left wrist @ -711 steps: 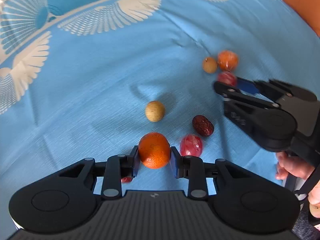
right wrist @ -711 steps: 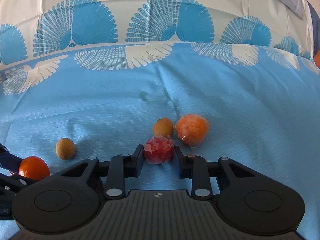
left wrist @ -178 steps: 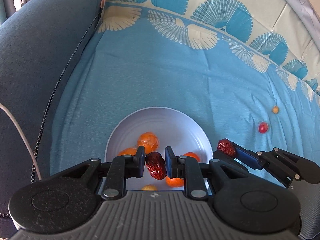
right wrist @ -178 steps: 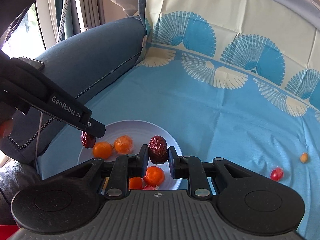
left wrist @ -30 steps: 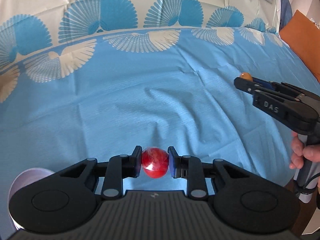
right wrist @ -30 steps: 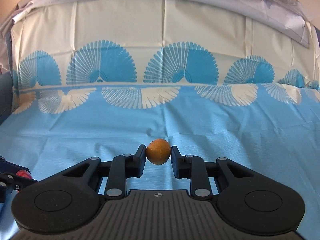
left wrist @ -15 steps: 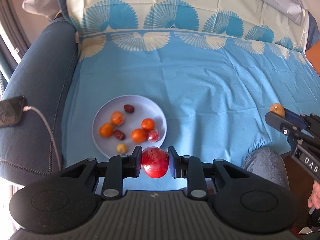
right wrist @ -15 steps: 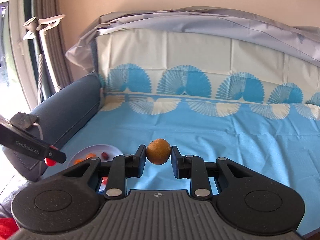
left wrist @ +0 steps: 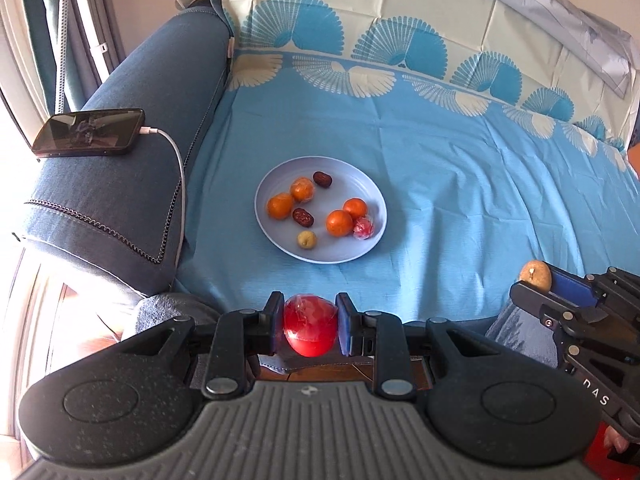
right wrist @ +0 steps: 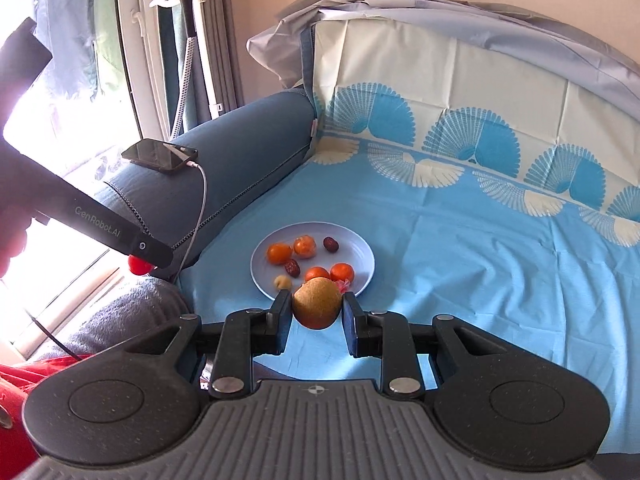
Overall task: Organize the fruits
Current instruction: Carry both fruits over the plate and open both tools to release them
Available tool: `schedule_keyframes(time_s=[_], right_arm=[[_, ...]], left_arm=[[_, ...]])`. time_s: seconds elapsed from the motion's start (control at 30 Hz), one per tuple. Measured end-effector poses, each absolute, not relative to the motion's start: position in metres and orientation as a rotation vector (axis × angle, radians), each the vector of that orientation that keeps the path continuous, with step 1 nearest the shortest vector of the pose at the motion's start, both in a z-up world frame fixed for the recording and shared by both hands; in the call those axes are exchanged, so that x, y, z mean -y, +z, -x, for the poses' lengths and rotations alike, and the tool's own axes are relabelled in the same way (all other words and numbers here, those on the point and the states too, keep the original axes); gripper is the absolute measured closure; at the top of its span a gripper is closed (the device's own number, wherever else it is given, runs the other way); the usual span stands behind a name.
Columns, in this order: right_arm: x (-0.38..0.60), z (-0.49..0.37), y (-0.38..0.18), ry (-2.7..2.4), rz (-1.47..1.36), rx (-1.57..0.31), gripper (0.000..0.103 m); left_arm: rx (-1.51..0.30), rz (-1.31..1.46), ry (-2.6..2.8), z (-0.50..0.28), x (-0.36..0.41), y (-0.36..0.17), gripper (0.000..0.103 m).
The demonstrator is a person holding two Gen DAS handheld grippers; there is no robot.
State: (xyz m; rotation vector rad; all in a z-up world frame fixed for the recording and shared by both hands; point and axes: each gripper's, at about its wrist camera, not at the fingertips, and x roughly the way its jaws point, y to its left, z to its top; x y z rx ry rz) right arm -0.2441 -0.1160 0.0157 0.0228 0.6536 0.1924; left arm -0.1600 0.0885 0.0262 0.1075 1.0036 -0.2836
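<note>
A pale blue plate lies on the blue cloth near the sofa's left arm. It holds several oranges, two dark dates, a small tan fruit and a wrapped red fruit. My left gripper is shut on a wrapped red fruit, held off the sofa's front edge, short of the plate. My right gripper is shut on a tan round fruit just short of the plate's near rim. The right gripper with its tan fruit shows at the right of the left wrist view.
A phone on a white charging cable rests on the sofa's blue arm, left of the plate. A patterned backrest cover rises behind. A window and a stand are at far left.
Both grippers have kept their fruits and pulled back and up. The view has swung left, so the plate now sits closer and more central in both views.
</note>
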Motion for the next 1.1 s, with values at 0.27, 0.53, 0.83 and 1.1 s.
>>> schedule_keyframes(time_s=[0.27,0.53,0.83,1.1], right_arm=[[0.105,0.244,0.021,0.191,0.026,-0.657,0.075],[0.105,0.234,0.018,0.178,0.025,-0.673,0.075],[0.106,0.204,0.011,0.182,0.007,-0.683,0.075],[0.109,0.160,-0.005,0.174,0.007,-0.694,0.075]], left_arm=[[-0.992,-0.076,-0.293,0.159,-0.100,0.028,0.073],[-0.998,-0.062,-0.287,0.148,-0.103,0.025,0.073],[-1.001,-0.053,-0.277,0.111,-0.100,0.022,0.073],[-0.996,-0.041,-0.284,0.060,-0.081,0.019,0.073]])
